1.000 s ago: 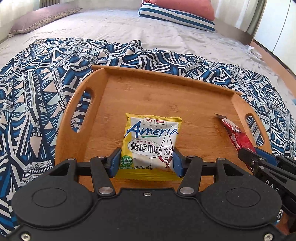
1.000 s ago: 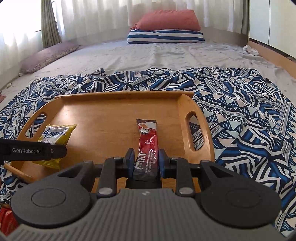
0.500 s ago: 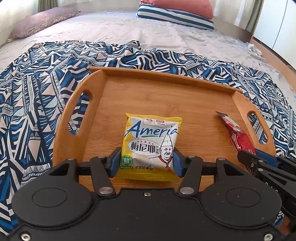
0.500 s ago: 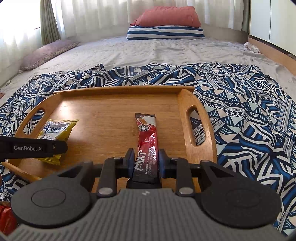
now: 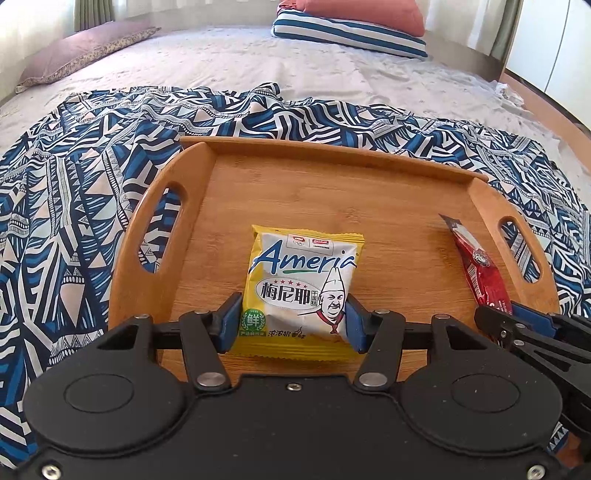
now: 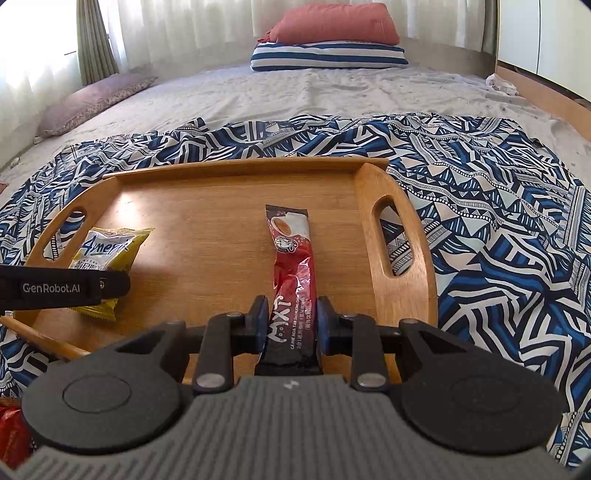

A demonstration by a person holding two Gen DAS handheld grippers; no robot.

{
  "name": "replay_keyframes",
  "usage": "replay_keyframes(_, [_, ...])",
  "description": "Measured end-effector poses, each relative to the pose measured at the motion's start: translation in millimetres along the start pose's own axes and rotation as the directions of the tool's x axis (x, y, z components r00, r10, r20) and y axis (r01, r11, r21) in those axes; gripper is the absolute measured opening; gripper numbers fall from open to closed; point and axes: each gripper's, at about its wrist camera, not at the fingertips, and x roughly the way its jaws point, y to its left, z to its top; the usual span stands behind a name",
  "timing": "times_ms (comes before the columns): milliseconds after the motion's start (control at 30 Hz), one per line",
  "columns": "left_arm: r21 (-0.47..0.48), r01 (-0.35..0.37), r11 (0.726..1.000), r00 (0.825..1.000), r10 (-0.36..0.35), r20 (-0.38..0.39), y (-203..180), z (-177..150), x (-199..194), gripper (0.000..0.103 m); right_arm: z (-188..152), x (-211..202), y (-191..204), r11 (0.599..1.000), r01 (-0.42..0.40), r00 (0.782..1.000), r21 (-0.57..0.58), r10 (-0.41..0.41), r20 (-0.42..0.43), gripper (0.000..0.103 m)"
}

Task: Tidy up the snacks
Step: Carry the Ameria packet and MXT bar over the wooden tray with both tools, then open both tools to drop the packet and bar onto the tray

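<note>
1. Through the left wrist camera I see my left tongs point(image 5: 293, 319) clenched on the near end of a yellow-and-white snack packet printed with a chef's face point(image 5: 301, 284), a blue pad pressing each side. The packet lies over the floor of a rectangular wooden tray with cut-out handles point(image 5: 332, 184), roughly at its middle, nearer the front edge.
2. Same view, far right: a long red foil stick sachet point(image 5: 480, 273) lies near the tray's right handle, its near end in my right tongs point(image 5: 511, 314), which enter from the right edge.
3. The tray sits on a blue-and-white geometric-patterned cloth point(image 5: 74, 221) spread over a grey bed point(image 5: 258, 62); a striped pillow point(image 5: 347, 35) lies at the far end.
4. Through the right wrist camera, my right tongs point(image 6: 290, 326) are clenched on the dark lower end of the red sachet point(image 6: 291, 254), which stretches forward over the tray point(image 6: 402, 236), beside its right handle.
5. Same view, left: the yellow packet point(image 6: 107, 254) is near the tray's left handle, partly hidden by the black bar of my left tongs point(image 6: 110, 284). Whether either snack touches the wood, I cannot tell.
</note>
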Motion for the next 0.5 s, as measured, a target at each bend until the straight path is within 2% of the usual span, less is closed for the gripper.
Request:
replay_keyframes(300, [0.004,-0.005,1.0,1.0,0.005,0.001,-0.8,-0.1,0.3,0.054,0.6,0.5,1.5,1.0,0.002,1.0,-0.005,-0.002,-0.002,0.033])
replay_keyframes(500, [0.005,-0.014,1.0,1.0,0.014,-0.005,0.6,0.9,0.2,0.054,-0.2,-0.7,2.9,1.0,0.001,1.0,-0.01,-0.002,-0.01,0.038])
